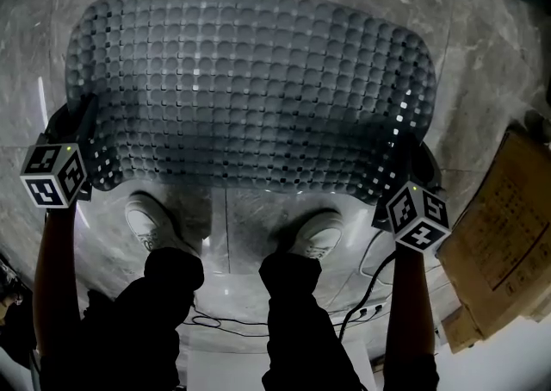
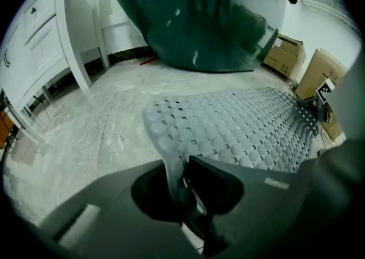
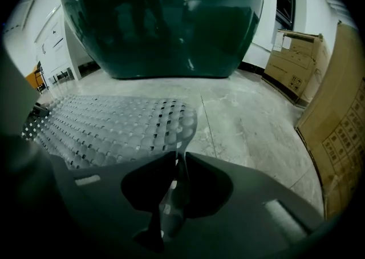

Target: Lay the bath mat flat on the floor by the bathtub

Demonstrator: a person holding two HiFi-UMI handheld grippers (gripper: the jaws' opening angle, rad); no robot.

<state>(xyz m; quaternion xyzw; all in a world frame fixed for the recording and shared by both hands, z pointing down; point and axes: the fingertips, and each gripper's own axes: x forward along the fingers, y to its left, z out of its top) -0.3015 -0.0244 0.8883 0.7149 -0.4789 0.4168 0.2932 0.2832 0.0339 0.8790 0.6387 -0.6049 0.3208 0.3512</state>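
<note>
Plainly, the left tongs (image 2: 182, 182) are closed tight on one near corner of a grey, translucent rubber bath mat (image 2: 239, 126), whose thin edge stands pinched upright between the two dark jaws. The right tongs (image 3: 175, 186) are clamped in the same way on the other near corner, where the mat (image 3: 108, 126) folds into a narrow vertical strip in the grip.

From the head view, the left tongs (image 1: 86, 135) and right tongs (image 1: 398, 152) hold the mat (image 1: 250, 79) stretched wide between them. It is a rounded rectangle covered in rows of small raised domes, with little square holes between them. Its near corners curl up into the tongs, and the rest spreads away over the pale, veined, polished stone floor (image 1: 482, 62). Whether the far edge touches the floor cannot be told.

Beyond the mat rises a dark green, glossy, round-bellied bathtub (image 3: 165, 18), which fills the upper part of both gripper views. Two white shoes (image 1: 151, 221) stand just behind the mat's near edge. Brown cardboard boxes (image 3: 342, 115) stand to the right. A white panelled cabinet (image 2: 45, 41) stands to the left.
</note>
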